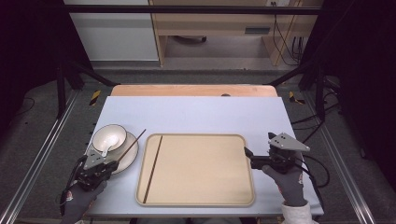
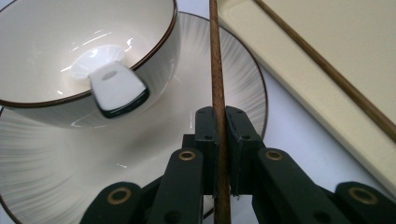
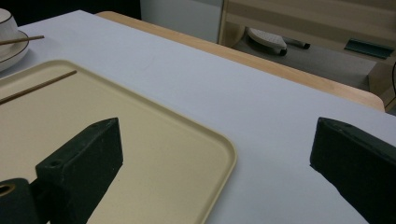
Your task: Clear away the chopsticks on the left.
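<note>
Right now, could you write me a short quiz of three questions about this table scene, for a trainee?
1. True or false: the left gripper is shut on a chopstick.
2. Where does the second chopstick lie?
A. in the bowl
B. on the tray
C. on the bare table
3. Fill the gap: the spoon rests inside the ____, which stands on a plate.

Key:
1. True; its jaws clamp the stick above the plate.
2. B; it lies along the left side of the tray.
3. bowl. The right gripper is open at the tray's right edge.
</note>
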